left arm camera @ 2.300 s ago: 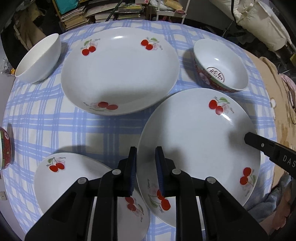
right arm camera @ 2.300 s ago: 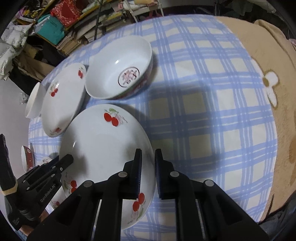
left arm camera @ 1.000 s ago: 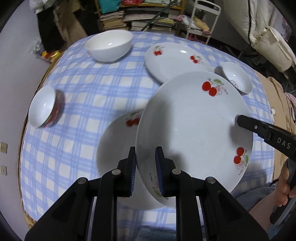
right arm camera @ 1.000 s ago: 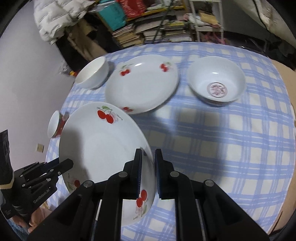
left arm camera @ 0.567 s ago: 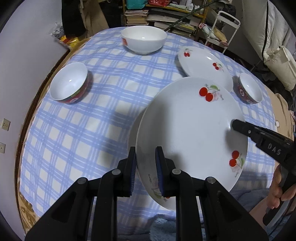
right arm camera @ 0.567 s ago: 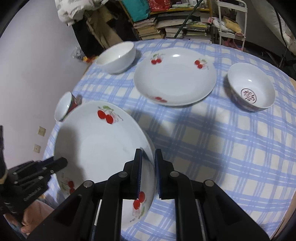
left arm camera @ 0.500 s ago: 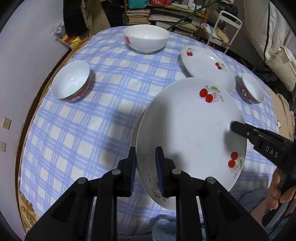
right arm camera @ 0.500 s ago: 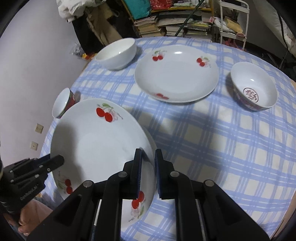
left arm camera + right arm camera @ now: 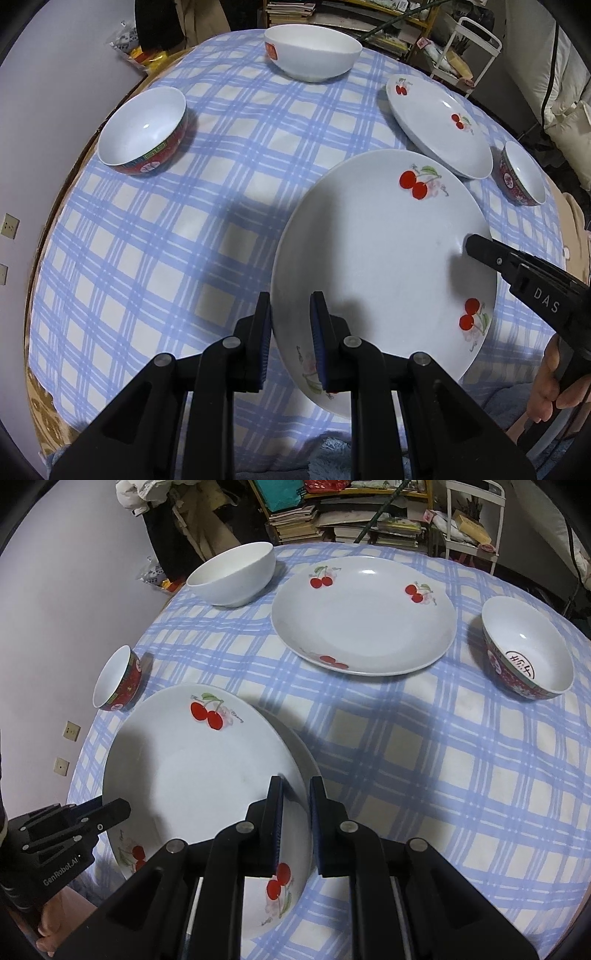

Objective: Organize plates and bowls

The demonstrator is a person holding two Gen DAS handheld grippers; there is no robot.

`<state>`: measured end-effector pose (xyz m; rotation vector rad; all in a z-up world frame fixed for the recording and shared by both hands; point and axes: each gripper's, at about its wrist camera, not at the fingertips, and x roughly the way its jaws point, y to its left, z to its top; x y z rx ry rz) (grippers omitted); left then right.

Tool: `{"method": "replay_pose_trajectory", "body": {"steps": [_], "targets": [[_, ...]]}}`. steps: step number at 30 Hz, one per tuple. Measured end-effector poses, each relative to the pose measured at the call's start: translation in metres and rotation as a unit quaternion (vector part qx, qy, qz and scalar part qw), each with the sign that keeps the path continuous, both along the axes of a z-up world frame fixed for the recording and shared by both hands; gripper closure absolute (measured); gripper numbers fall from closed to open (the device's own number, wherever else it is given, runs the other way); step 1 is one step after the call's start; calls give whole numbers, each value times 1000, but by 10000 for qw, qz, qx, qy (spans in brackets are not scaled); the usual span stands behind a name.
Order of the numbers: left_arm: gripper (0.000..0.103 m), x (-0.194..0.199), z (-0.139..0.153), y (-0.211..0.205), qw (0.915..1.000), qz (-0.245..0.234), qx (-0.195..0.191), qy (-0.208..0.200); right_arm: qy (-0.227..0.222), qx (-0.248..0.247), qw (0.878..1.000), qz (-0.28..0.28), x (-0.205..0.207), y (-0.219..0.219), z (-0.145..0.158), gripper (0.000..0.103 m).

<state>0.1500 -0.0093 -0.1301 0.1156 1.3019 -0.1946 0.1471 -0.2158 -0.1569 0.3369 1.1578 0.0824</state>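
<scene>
The left claw (image 9: 290, 341) grips the near rim of a white cherry plate (image 9: 384, 266), one blue pad under the rim and one on its upper face. In the left wrist view this plate sits tilted over the front of the round worktop (image 9: 184, 229), which is covered in a blue checked cloth. At the plate's right edge the tip of the right claw (image 9: 476, 247) clamps the rim, with the person's fingers (image 9: 550, 387) showing below it. Farther back stand a red-sided bowl (image 9: 144, 136) at the left, a plain white bowl (image 9: 314, 48) at the far edge, a second cherry plate (image 9: 439, 125) at the right and, just beside that plate, a small red-patterned bowl (image 9: 522, 177).

In the right wrist view the right claw (image 9: 295, 825) is closed on the same cherry plate (image 9: 199, 775) at its right rim. Beneath that rim the edge of another plate (image 9: 303, 755) peeks out, lying on the worktop (image 9: 424, 775); whether the two touch cannot be told. The left claw (image 9: 114, 810) pinches the plate's opposite edge. Beyond lie the second cherry plate (image 9: 364, 614), the plain white bowl (image 9: 232, 574), the red-sided bowl (image 9: 118, 677) at the left edge, and the small red-patterned bowl (image 9: 528, 650) at the right, with a red mark inside.
</scene>
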Motion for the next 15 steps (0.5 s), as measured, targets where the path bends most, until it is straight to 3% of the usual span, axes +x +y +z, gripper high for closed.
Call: {"method": "replay_pose_trajectory", "body": {"steps": [15], "targets": [[84, 4, -12, -5, 9999, -51, 125, 65, 18, -111, 9999, 7, 1, 0, -8, 87]]}}
